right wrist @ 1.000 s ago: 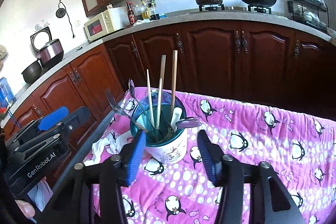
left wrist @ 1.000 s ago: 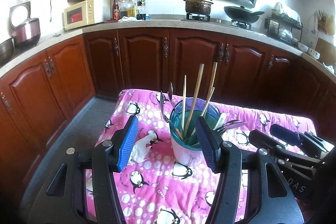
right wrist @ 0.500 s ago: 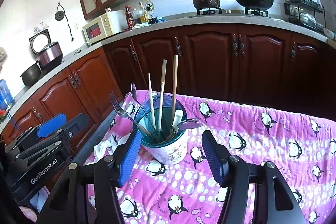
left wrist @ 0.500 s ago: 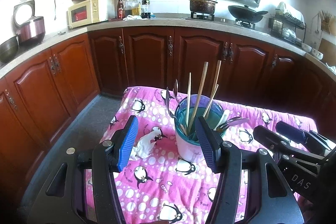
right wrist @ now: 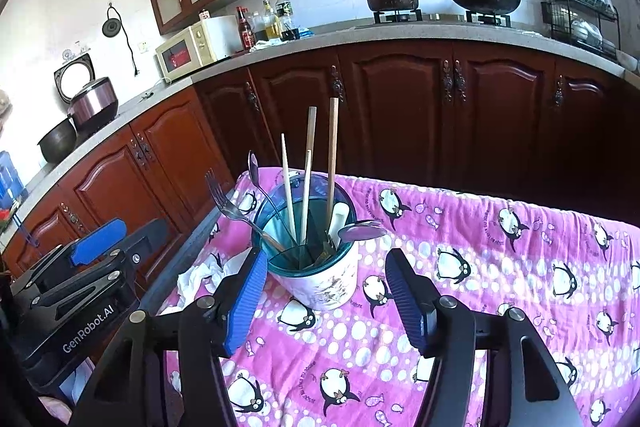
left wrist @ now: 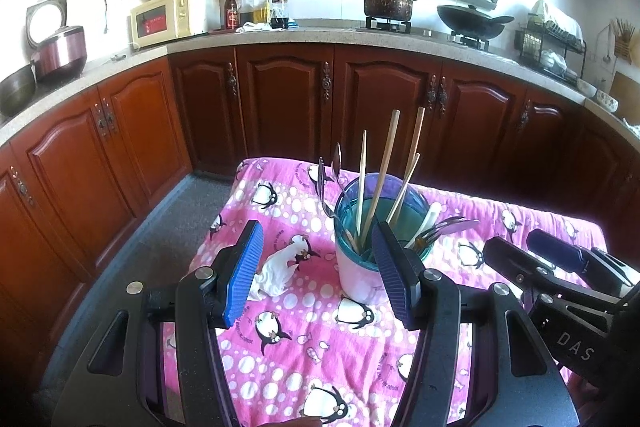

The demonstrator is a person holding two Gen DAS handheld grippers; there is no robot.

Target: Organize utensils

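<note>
A white utensil cup with a teal insert [left wrist: 362, 275] [right wrist: 324, 279] stands on the pink penguin cloth [left wrist: 320, 355] [right wrist: 500, 267]. It holds wooden chopsticks [left wrist: 384, 171] [right wrist: 332, 155], a fork [right wrist: 224, 199], spoons [right wrist: 362, 229] and a white utensil. My left gripper [left wrist: 316, 275] is open and empty, near side of the cup. My right gripper [right wrist: 326, 295] is open and empty, just before the cup. Each gripper shows in the other view: the right one [left wrist: 556, 275], the left one [right wrist: 80, 279].
A crumpled white tissue [left wrist: 276, 273] [right wrist: 200, 275] lies on the cloth left of the cup. Dark wooden kitchen cabinets [left wrist: 280, 107] ring the table, with a microwave [left wrist: 168, 19], bottles, a pot and a wok on the counter. Grey floor [left wrist: 160, 239] lies left of the table.
Both grippers have drawn back and risen a little from the cup, which looks smaller and farther. Both stay open and empty. The cup and utensils have not moved.
</note>
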